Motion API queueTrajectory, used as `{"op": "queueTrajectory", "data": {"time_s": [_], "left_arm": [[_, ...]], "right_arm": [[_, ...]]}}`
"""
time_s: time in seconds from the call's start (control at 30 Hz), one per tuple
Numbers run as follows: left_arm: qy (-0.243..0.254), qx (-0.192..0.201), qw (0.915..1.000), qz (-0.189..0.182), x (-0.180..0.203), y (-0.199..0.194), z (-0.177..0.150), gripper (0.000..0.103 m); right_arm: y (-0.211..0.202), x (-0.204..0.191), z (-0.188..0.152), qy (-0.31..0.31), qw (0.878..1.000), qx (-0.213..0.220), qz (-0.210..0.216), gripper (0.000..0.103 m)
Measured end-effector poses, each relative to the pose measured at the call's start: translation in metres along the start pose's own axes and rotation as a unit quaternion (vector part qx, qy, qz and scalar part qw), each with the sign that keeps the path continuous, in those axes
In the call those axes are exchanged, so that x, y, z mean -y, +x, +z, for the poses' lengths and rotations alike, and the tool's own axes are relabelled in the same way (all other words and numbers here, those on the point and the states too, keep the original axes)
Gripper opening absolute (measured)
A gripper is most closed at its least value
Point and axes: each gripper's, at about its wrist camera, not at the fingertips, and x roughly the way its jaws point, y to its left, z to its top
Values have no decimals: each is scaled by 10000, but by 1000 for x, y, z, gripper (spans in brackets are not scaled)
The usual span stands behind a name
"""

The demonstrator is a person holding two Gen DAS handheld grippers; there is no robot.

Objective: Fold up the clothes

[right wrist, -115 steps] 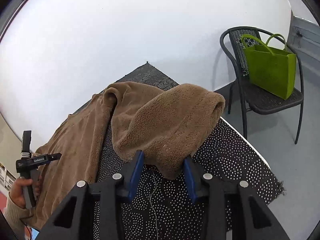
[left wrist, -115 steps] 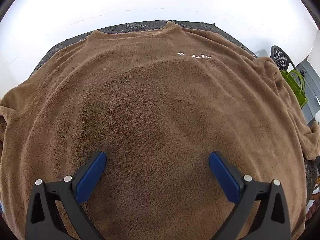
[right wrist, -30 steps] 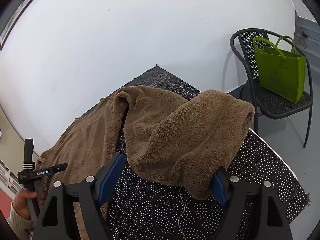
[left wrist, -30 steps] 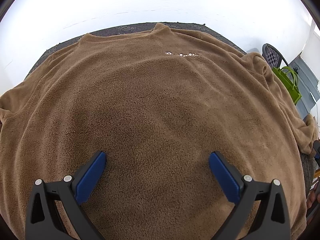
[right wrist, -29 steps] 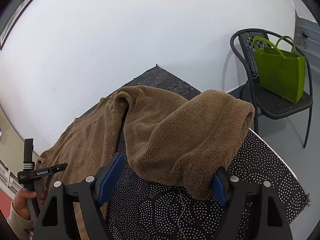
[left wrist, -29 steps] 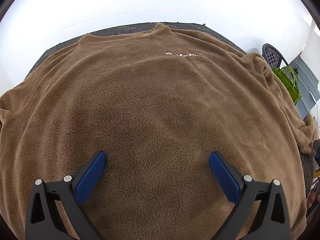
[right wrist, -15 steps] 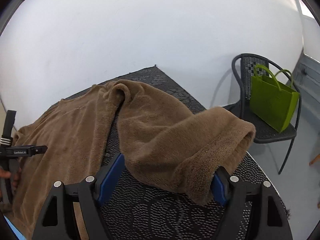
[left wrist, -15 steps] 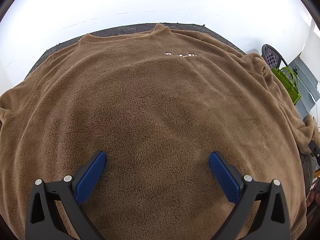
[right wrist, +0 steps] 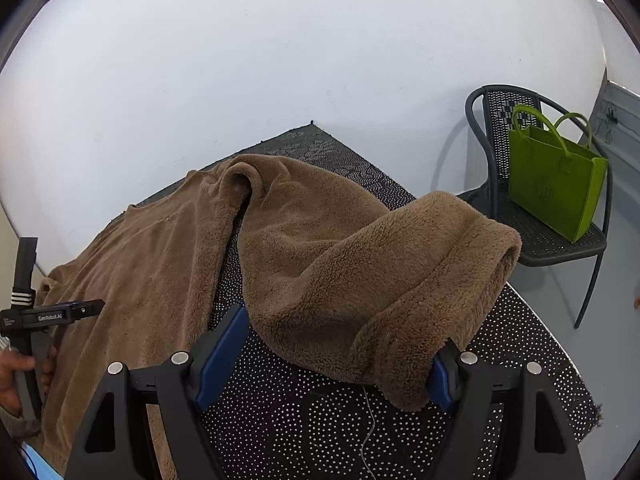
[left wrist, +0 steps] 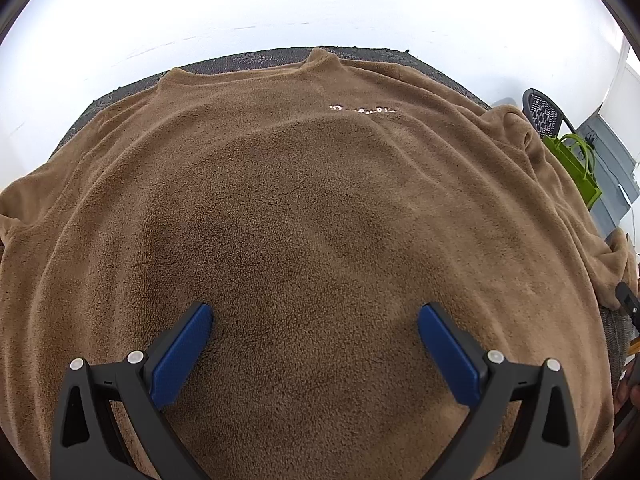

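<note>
A brown fleece sweater (left wrist: 312,216) lies spread flat on a dark dotted cloth, neck at the far side, small white lettering near the chest. My left gripper (left wrist: 314,344) is open just above the sweater's lower body, empty. In the right wrist view the sweater's sleeve (right wrist: 360,272) lies bunched on the cloth with its cuff toward me. My right gripper (right wrist: 338,350) is open with its jaws wide on either side of the cuff end, not closed on it. The left gripper (right wrist: 36,316) shows at the left edge there.
The dark dotted tablecloth (right wrist: 520,344) covers the table, its edge at the right. A black metal chair (right wrist: 500,184) with a green felt bag (right wrist: 552,188) stands beyond it by the white wall. The chair and bag (left wrist: 576,164) show at the right of the left wrist view.
Over the last seconds my right gripper opened from nearly shut on the cuff to wide open, and its view swung slightly. The left gripper has stayed still.
</note>
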Motion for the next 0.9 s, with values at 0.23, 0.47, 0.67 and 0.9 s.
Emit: {"op": "queueTrajectory", "data": {"time_s": [0.23, 0.47, 0.67, 0.9], "left_arm": [[3, 6, 10000, 0, 0, 0, -1, 103], [4, 21, 10000, 4, -1, -1, -1, 103], [-1, 30, 10000, 0, -2, -2, -2, 103], [-6, 36, 10000, 3, -3, -2, -2, 103]], "right_arm": [[6, -3, 0, -28, 10000, -36, 9, 80], [6, -2, -1, -25, 10000, -56, 4, 80], [4, 1, -1, 75, 9999, -41, 68, 80], [4, 6, -2, 254, 9996, 0, 143, 80]]}}
